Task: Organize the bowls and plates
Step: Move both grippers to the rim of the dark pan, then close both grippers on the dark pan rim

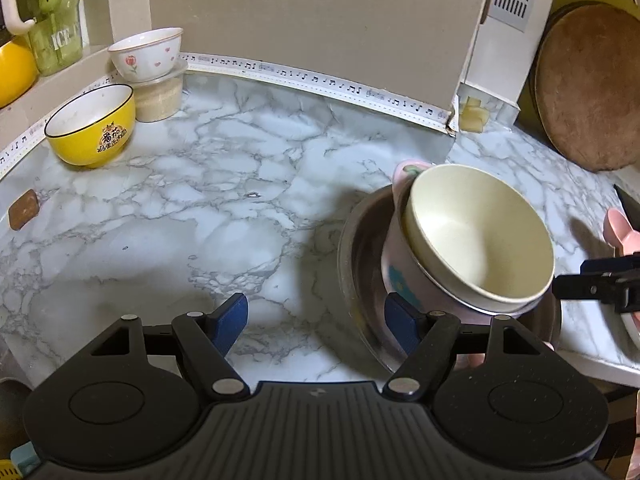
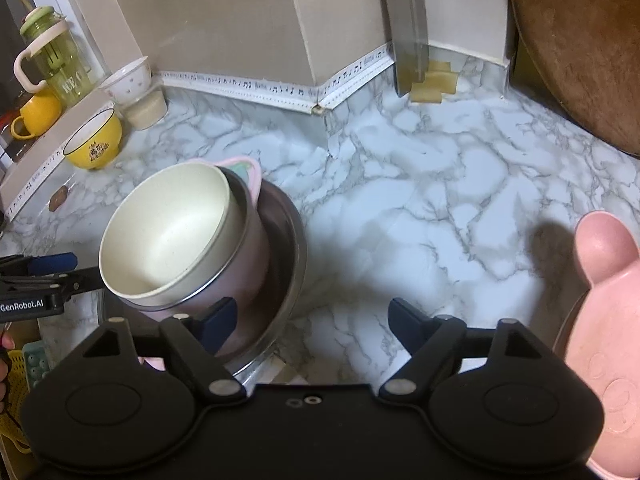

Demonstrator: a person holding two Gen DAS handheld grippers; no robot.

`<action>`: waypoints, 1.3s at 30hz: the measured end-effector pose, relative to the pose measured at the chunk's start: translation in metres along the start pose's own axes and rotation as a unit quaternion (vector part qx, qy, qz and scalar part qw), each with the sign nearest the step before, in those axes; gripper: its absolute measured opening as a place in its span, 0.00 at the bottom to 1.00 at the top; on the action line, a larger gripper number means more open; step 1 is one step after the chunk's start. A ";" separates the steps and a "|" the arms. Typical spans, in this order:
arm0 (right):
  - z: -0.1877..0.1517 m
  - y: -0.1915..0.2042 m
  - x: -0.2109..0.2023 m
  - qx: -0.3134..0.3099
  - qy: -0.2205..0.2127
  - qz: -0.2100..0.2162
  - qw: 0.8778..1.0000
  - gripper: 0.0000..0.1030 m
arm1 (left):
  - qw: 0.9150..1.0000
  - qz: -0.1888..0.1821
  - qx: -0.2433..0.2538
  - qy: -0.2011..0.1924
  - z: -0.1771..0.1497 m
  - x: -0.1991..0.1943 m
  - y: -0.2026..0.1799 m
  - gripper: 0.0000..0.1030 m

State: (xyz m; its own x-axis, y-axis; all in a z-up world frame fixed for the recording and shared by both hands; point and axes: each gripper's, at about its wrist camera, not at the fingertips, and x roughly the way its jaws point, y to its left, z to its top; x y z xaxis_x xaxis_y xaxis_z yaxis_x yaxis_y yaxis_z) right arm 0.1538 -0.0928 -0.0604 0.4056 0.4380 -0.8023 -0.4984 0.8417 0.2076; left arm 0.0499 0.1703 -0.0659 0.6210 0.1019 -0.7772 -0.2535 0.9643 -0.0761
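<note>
Bowls sit nested on the marble surface (image 1: 168, 208): a cream bowl (image 1: 476, 240) tilted inside a pink bowl (image 1: 400, 268), inside a steel bowl (image 1: 352, 256). Both the left hand-held gripper (image 1: 316, 320) and right hand-held gripper (image 2: 310, 322) are spread, pinching nothing. A yellow bowl (image 1: 92, 124) stands well apart.

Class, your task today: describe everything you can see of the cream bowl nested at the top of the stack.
The cream bowl is plain, round and matte, perhaps plastic or ceramic, and looks empty inside. It sits tilted in a pink cup with a blue flower print, which stands in a steel bowl on the marble counter. Its rim leans off level. Both tongs are open; neither grips it.
</note>
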 end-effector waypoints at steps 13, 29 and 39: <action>0.005 0.003 0.016 0.000 0.013 0.003 1.000 0.72 | 1.000 -0.011 -0.011 0.027 0.004 0.020 0.003 0.72; 0.014 0.006 0.037 0.014 0.030 -0.004 0.999 0.30 | 0.998 -0.011 -0.021 0.052 0.016 0.038 -0.008 0.32; 0.016 0.009 0.042 0.022 0.033 0.003 0.999 0.13 | 0.998 -0.015 -0.012 0.056 0.019 0.038 -0.018 0.16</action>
State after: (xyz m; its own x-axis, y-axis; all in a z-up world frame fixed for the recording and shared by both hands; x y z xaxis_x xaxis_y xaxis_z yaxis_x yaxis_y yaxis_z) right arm 0.1787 -0.0613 -0.0828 0.3502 0.4219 -0.8363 -0.4651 0.8533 0.2357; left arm 0.0923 0.1620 -0.0818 0.5417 0.0436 -0.8394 -0.2546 0.9603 -0.1144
